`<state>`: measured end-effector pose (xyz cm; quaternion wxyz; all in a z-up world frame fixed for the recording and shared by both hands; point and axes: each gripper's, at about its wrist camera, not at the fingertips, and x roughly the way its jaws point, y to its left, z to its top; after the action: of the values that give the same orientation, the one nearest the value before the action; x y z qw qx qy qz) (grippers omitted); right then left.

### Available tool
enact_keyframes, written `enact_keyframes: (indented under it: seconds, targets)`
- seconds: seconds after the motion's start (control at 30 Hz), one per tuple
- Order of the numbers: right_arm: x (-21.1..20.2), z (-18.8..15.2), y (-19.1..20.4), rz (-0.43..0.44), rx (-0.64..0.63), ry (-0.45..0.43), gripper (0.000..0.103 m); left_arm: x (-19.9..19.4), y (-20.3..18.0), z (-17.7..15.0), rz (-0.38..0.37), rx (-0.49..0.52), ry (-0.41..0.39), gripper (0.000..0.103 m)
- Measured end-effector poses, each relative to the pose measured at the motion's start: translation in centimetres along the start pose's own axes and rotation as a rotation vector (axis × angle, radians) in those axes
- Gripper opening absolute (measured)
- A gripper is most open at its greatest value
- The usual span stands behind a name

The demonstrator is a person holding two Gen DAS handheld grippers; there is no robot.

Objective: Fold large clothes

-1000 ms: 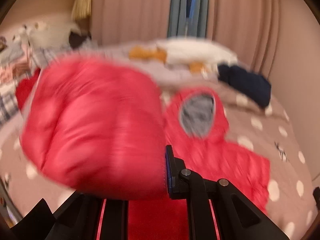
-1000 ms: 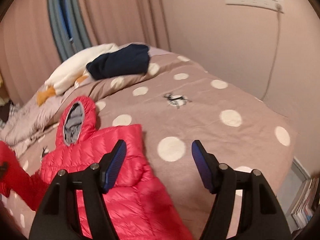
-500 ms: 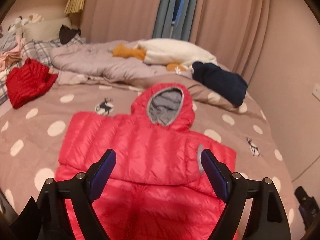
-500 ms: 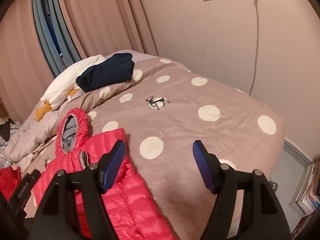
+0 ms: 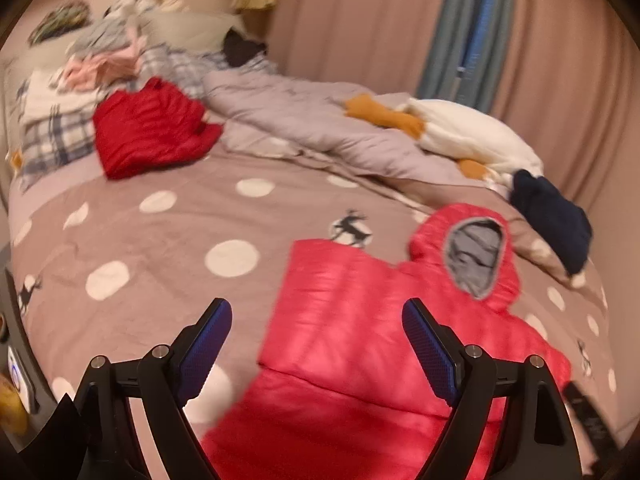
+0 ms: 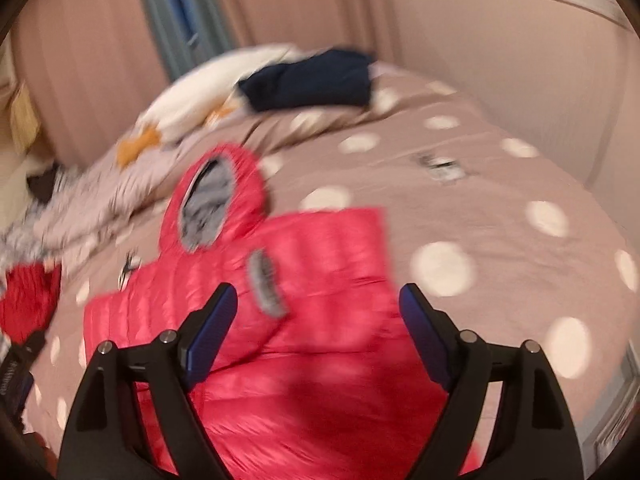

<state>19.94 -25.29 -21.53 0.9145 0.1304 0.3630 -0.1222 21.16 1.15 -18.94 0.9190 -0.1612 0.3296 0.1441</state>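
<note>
A red puffer jacket (image 5: 360, 320) lies flat on the dotted bed cover (image 5: 160, 248), its sleeves folded across the chest and its grey-lined hood (image 5: 476, 256) pointing away. My left gripper (image 5: 316, 320) hovers open above the jacket's left edge, with nothing between its blue pads. In the right wrist view the jacket (image 6: 320, 260) fills the middle, a grey cuff (image 6: 264, 284) lying on its chest. My right gripper (image 6: 318, 300) hangs over the jacket's right half. Its jaws are opening and grip nothing.
A red knit garment (image 5: 152, 128) and a pile of clothes (image 5: 100, 60) lie at the far left. A rumpled grey duvet (image 5: 320, 128), a white plush goose (image 5: 472, 136) and a folded navy garment (image 5: 552, 228) lie behind the hood. A wall (image 6: 500, 60) runs along the bed's right side.
My left gripper let go of the red sleeve it held up, which now lies folded over the chest. The left view swung left. The right gripper moved over the jacket, jaws wider.
</note>
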Motion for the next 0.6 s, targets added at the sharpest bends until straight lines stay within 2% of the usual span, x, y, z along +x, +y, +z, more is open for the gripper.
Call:
enact_keyframes:
  seconds: [0.07, 0.13, 0.17, 0.23, 0.27, 0.3, 0.37, 0.47, 0.53, 0.6]
  targets:
    - [3.5, -0.6, 2.7, 0.015, -0.071, 0.059, 0.081, 1.1, 1.0, 0.2, 0.009, -0.001, 0.019, 0.086]
    - [7.4, -1.6, 4.4, 0.014, -0.115, 0.146, 0.062, 1.9, 1.7, 0.2, 0.037, 0.018, 0.029, 0.086]
    - [8.5, -1.9, 4.5, 0.001, -0.119, 0.163, 0.050, 2.1, 1.9, 0.2, 0.048, 0.024, 0.027, 0.086]
    - [8.3, -2.3, 4.5, -0.007, -0.124, 0.095, 0.038, 2.3, 2.5, 0.1, 0.056, 0.033, 0.015, 0.086]
    - [7.8, -2.1, 4.3, -0.010, -0.130, 0.069, 0.029, 2.4, 2.7, 0.1, 0.058, 0.033, 0.012, 0.086]
    - [7.5, -1.8, 4.0, -0.018, -0.126, 0.057, 0.026, 2.5, 2.8, 0.1, 0.060, 0.031, 0.013, 0.086]
    - [6.9, -0.8, 2.8, -0.042, -0.108, 0.042, 0.023, 2.7, 2.6, 0.0, 0.042, 0.025, 0.035, 0.086]
    - [6.0, 0.3, -0.4, -0.077, -0.037, 0.038, 0.024, 2.3, 1.7, -0.3, -0.004, 0.023, 0.028, 0.086]
    - [5.9, 0.6, -2.3, -0.045, 0.008, 0.077, 0.030, 2.6, 0.6, -0.8, -0.057, 0.046, 0.028, 0.086]
    - [5.6, 0.5, -3.4, -0.041, 0.034, 0.064, 0.035, 3.2, -0.6, -1.6, -0.072, 0.082, 0.031, 0.086]
